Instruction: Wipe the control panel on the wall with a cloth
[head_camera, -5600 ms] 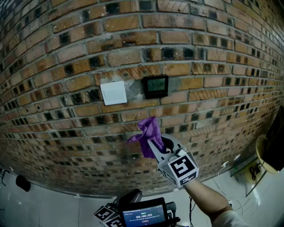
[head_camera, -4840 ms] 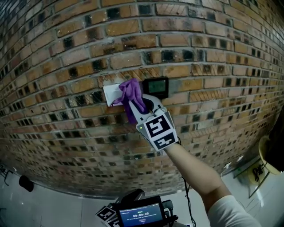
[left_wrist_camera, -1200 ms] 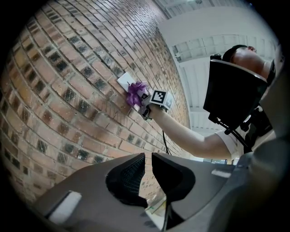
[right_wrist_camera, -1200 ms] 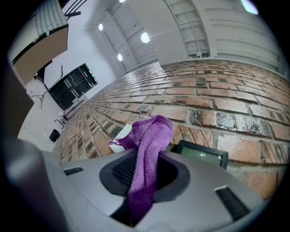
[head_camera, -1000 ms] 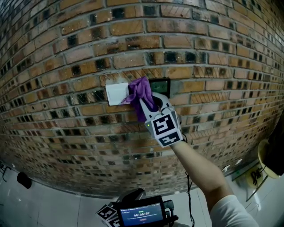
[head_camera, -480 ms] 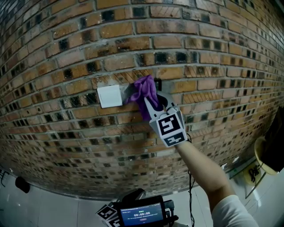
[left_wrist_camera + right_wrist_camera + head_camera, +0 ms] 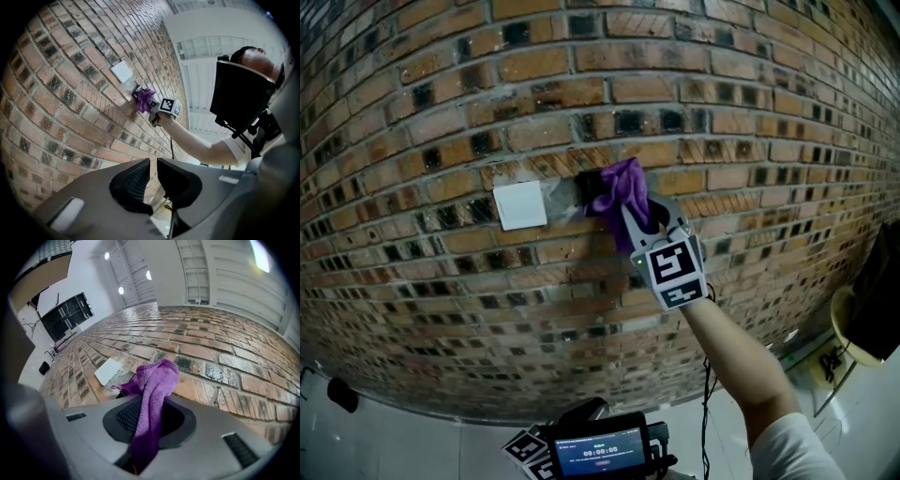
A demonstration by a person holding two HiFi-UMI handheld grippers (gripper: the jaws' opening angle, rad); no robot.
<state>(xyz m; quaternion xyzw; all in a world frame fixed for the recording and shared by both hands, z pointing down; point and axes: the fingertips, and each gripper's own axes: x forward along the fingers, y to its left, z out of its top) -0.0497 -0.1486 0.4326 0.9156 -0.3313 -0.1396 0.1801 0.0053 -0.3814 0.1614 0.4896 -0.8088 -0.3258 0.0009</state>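
Observation:
The black control panel [image 7: 589,187] sits on the brick wall, and only its left edge shows from under the purple cloth [image 7: 623,190]. My right gripper [image 7: 645,214] is shut on the cloth and presses it against the panel. In the right gripper view the cloth [image 7: 154,380] runs up between the jaws to the wall, hiding most of the panel. My left gripper [image 7: 578,415] hangs low near the floor, away from the wall. Its jaws [image 7: 153,173] stand together with nothing between them.
A white switch plate [image 7: 519,205] is mounted just left of the panel, and it also shows in the right gripper view [image 7: 108,370]. A yellow object [image 7: 853,328] and cables [image 7: 707,394] lie at the lower right. A dark item [image 7: 342,394] rests on the floor at the lower left.
The right gripper rose with the cloth to the white switch plate. It then slid right along the wall, and the cloth now covers the black panel.

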